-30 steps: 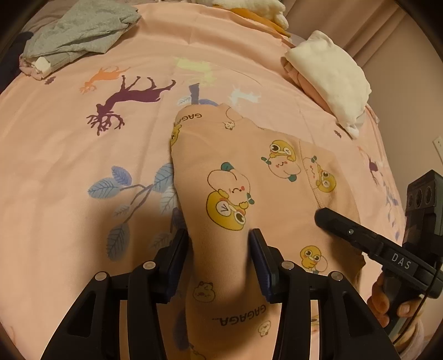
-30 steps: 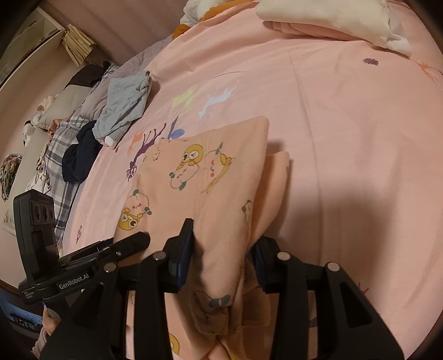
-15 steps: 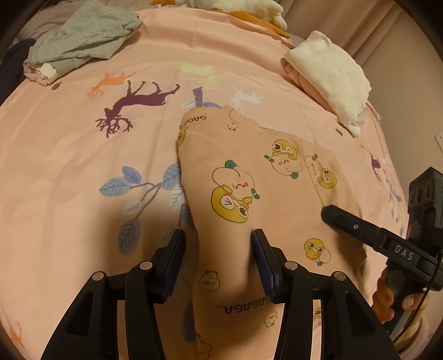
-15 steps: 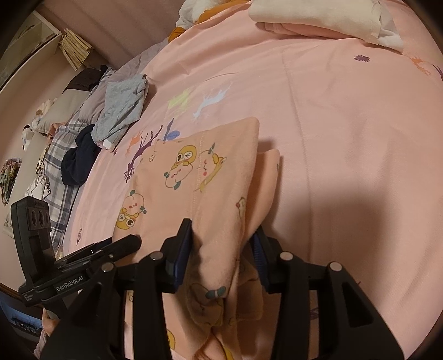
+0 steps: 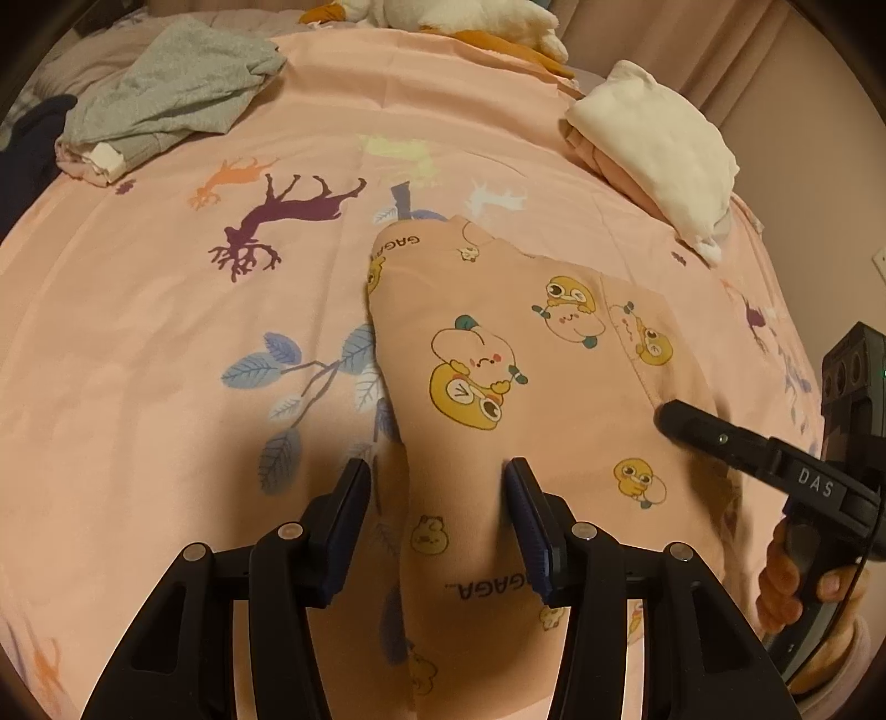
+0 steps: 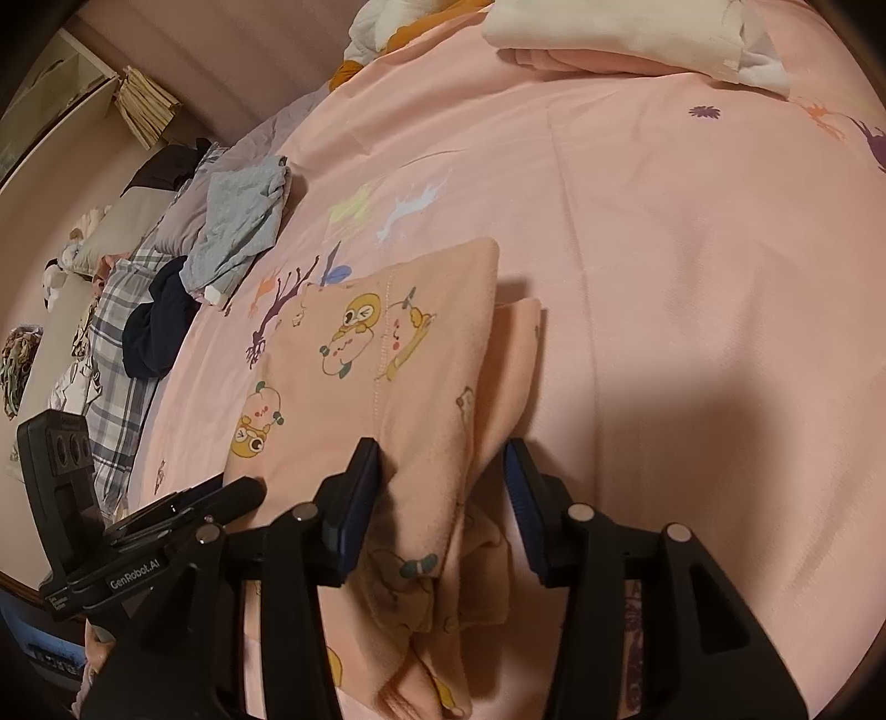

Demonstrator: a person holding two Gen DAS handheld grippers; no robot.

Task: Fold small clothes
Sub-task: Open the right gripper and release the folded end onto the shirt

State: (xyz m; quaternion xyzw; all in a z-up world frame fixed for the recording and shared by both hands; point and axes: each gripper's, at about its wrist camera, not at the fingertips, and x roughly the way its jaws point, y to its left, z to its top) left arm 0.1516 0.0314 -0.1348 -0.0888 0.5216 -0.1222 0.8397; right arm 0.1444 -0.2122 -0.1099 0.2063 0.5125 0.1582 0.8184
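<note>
A small peach garment with cartoon prints [image 5: 498, 354] lies folded on the pink bed sheet [image 5: 166, 332]; it also shows in the right wrist view [image 6: 398, 354]. My left gripper [image 5: 437, 493] is open, its jaws standing either side of the garment's near left edge with a gap at the left pad. My right gripper [image 6: 443, 476] is open around the garment's near right edge, where loose layers bunch up between the jaws. The right gripper shows in the left wrist view [image 5: 698, 426], and the left gripper shows in the right wrist view [image 6: 221, 498].
A folded cream and pink stack [image 5: 653, 144] lies at the far right. A grey garment [image 5: 166, 99] lies at the far left, with dark and plaid clothes [image 6: 138, 327] beyond it. A white and orange plush [image 5: 470, 22] sits at the bed's far edge.
Both grippers have opened wider and let go of the garment's near edge. The garment has settled flatter on the sheet.
</note>
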